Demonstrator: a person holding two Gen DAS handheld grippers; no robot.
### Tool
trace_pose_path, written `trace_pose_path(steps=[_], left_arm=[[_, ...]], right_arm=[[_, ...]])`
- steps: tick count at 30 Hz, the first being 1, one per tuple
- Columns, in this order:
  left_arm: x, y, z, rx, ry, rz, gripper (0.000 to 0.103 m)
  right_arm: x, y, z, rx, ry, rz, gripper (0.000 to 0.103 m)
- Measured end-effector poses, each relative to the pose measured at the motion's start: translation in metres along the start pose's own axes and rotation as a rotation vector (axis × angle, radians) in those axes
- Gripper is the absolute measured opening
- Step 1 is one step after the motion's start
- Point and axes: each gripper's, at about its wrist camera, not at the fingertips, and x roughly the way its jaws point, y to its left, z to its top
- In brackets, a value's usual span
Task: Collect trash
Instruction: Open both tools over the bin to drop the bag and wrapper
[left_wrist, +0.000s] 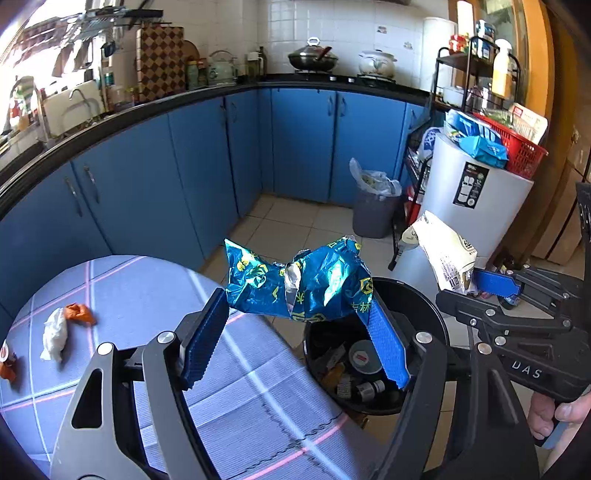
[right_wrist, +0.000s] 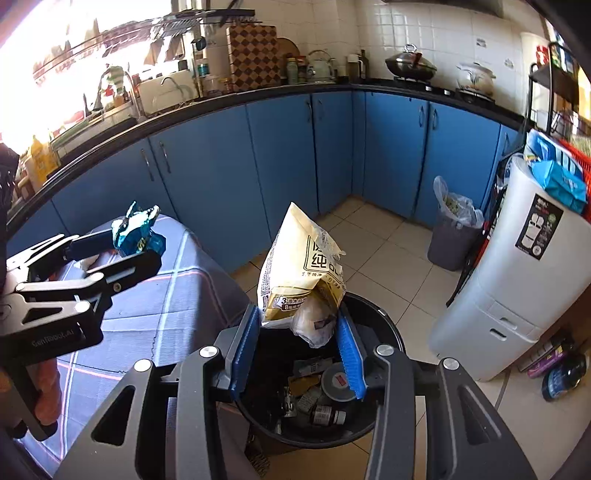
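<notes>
two hand-held grippers (left_wrist: 295, 314) (right_wrist: 301, 332), two wrappers (left_wrist: 295, 284) (right_wrist: 301, 266), one bin (right_wrist: 384, 328).

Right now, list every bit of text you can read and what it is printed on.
"DAS": body of the right gripper, seen from the left wrist.
"GenRobot.AI": body of the left gripper, reversed print.
"纯": cream bag; its smaller print is unreadable.
Blue foil wrapper: yellow characters too crumpled to read.
White appliance: black label too small.
</notes>
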Motion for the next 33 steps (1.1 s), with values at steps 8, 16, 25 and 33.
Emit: trace_pose_path(steps=[8, 16, 25, 33], left_arm=[[0.013, -0.009, 0.007, 0.009, 0.011, -0.011, 0.074], [0.02, -0.013, 0.012, 0.013, 0.018, -0.029, 0.074], [0.024, -0.017, 0.014, 0.021, 0.023, -0.056, 0.074], [0.027, -0.028, 0.017, 0.029, 0.035, -0.086, 0.081]], right_arm=[[0.004, -0.01, -0.001, 0.029, -0.003, 0.011, 0.047], [0.008, -0.018, -0.003, 0.054, -0.003, 0.021, 0.047], [0.005, -0.039, -0.002, 0.159, -0.015, 0.06, 0.068], [-0.006, -0.042, -0.002, 0.143, -0.061, -0.05, 0.068]])
